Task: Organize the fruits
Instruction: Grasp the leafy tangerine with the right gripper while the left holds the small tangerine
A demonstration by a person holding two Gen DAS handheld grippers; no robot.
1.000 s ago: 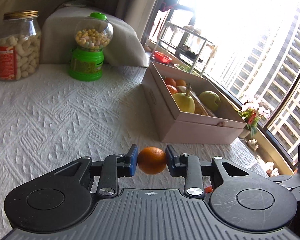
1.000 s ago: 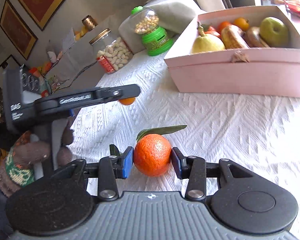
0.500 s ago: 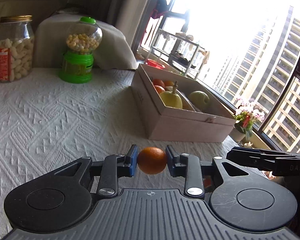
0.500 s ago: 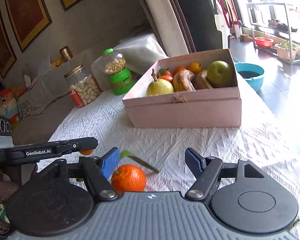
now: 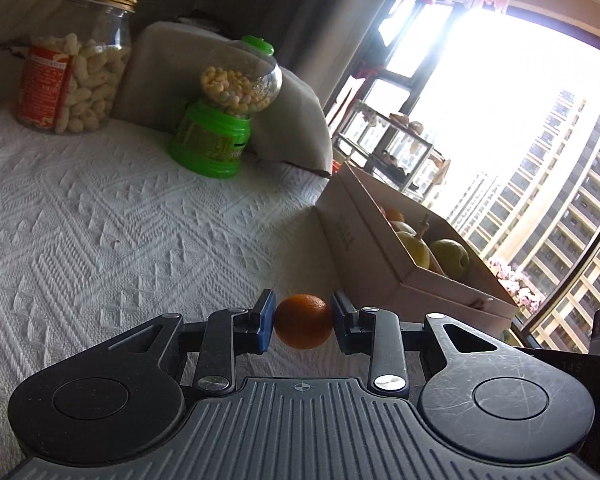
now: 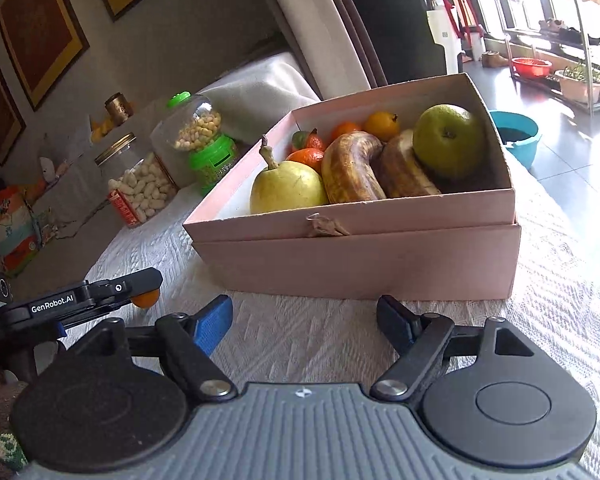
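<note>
The left gripper [image 5: 304,322] is clamped on a small orange [image 5: 305,321], its blue pads pressing the fruit from both sides and holding it clear above the white textured cloth [image 5: 100,220] that covers the bench. In the right wrist view the same orange shows only as a sliver under the tip of that gripper at the left edge. The right gripper [image 6: 305,322] has nothing between its jaws, which stand wide apart and are opening; only bare cloth lies between the fingertips. Straight ahead of it sits the pink box [image 6: 360,256], nested in its own lid, near the right gripper and just beyond it. Inside lie a yellow pear [image 6: 288,188] at the front left corner, two browned bananas [image 6: 352,168] curving across the middle, a green apple [image 6: 448,140] resting against the right wall and on top of one banana, and several small oranges and tangerines [image 6: 382,124] toward the back (the exact number is hard to tell behind the other fruit). Farther off on the bench stand a green candy dispenser [image 5: 224,120] with a clear globe and a glass jar [image 5: 76,60] of pale snacks with a gold lid, well apart from the box. A white pillow [image 5: 228,92] leans behind the dispenser.
</note>
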